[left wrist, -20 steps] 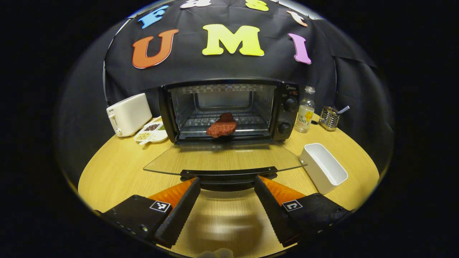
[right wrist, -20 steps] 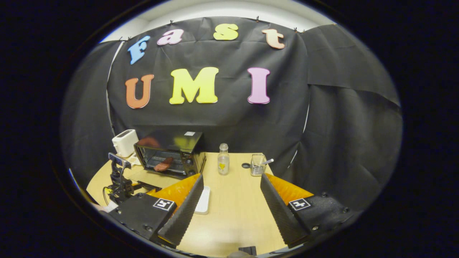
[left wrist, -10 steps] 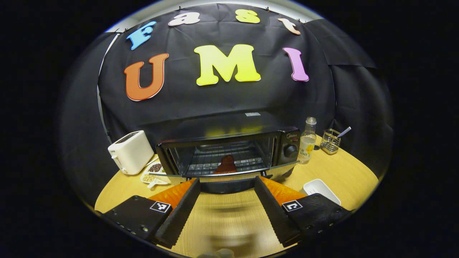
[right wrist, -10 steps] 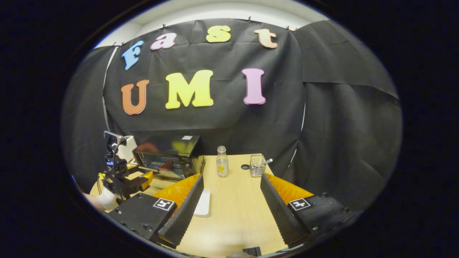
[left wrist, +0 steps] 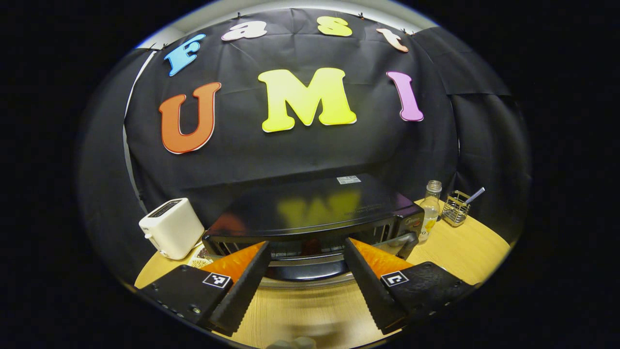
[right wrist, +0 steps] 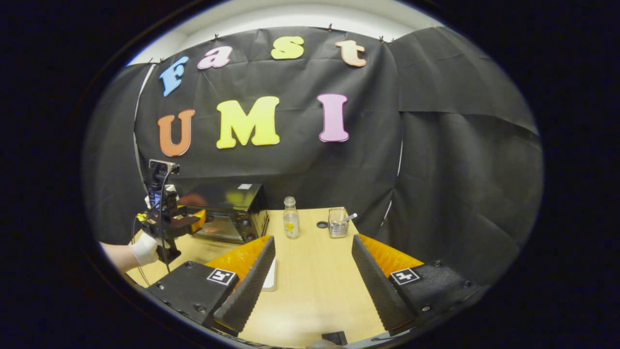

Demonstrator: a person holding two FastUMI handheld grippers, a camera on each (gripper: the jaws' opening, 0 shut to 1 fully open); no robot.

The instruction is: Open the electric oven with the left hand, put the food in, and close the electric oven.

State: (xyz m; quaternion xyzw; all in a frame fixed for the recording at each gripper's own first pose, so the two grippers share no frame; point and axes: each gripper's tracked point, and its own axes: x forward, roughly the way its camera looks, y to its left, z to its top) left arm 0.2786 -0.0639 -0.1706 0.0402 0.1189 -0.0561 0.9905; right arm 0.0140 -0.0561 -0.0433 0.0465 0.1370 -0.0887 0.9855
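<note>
Wooden table (right wrist: 315, 271) below: my left gripper (left wrist: 304, 286) has fingers apart astride the oven (left wrist: 310, 218) door's handle (left wrist: 302, 270), lifting it nearly closed on the food; right gripper (right wrist: 312, 283) is spread, idle, well apart

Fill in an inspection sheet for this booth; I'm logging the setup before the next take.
Surface: wooden table, round-edged.
Job's things: electric oven, door nearly shut; food hidden.
Clutter: white toaster, bottle, wire holder, white tray.
Grippers: left hand-held gripper open at the door handle; right hand-held gripper open, over the table.
Cables: wire on the left gripper's rig.
Surroundings: black cloth wall.
</note>
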